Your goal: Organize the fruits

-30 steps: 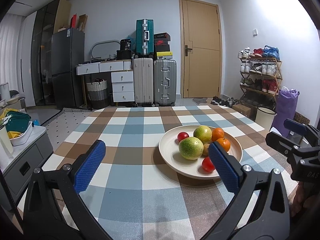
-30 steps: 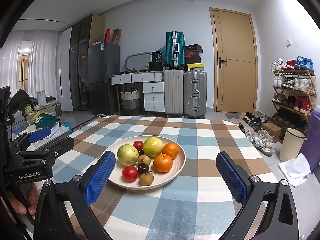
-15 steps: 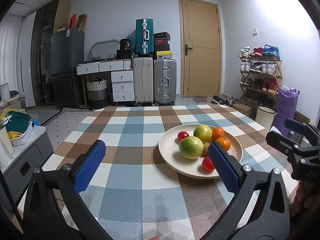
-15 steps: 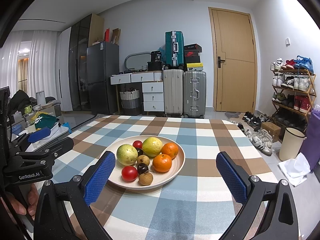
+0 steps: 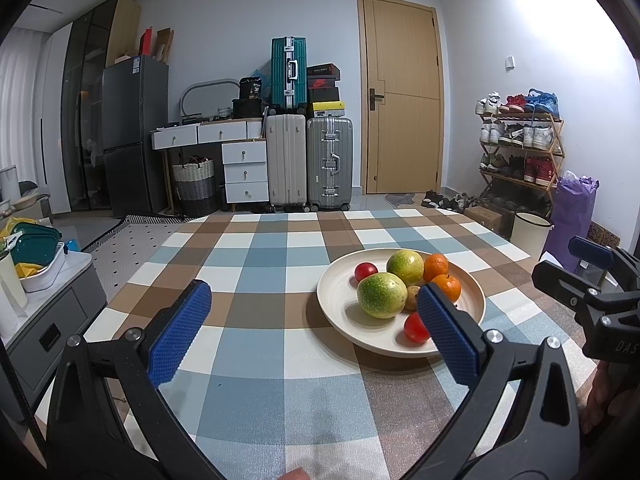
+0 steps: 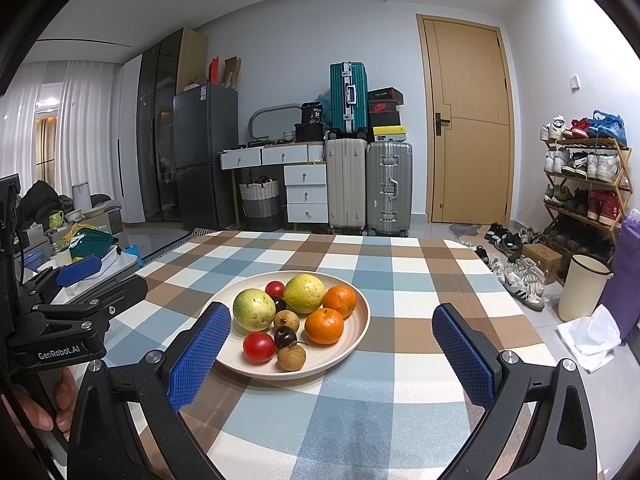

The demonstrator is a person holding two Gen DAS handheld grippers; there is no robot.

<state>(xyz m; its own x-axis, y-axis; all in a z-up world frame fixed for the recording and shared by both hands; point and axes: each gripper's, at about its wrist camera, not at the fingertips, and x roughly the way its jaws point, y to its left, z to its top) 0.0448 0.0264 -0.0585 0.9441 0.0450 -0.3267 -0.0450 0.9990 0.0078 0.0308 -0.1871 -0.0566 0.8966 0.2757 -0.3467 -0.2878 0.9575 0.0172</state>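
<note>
A cream plate (image 6: pixel 356 332) sits on the checked tablecloth and holds two green-yellow guavas (image 6: pixel 254 309), two oranges (image 6: pixel 324 326), two red tomatoes (image 6: pixel 259 347), dark plums and brown longans. The plate also shows in the left wrist view (image 5: pixel 336 304). My right gripper (image 6: pixel 330 354) is open and empty, just in front of the plate. My left gripper (image 5: pixel 314 336) is open and empty, to the left of the plate, its right finger (image 5: pixel 446 338) overlapping the plate's near edge in view.
The checked table (image 5: pixel 260 272) spreads left of the plate. A low cabinet with containers (image 5: pixel 36 248) stands at the left. Suitcases (image 6: pixel 368 184), drawers and a door stand beyond. A shoe rack (image 6: pixel 584 184) and bin (image 6: pixel 580 288) are on the right.
</note>
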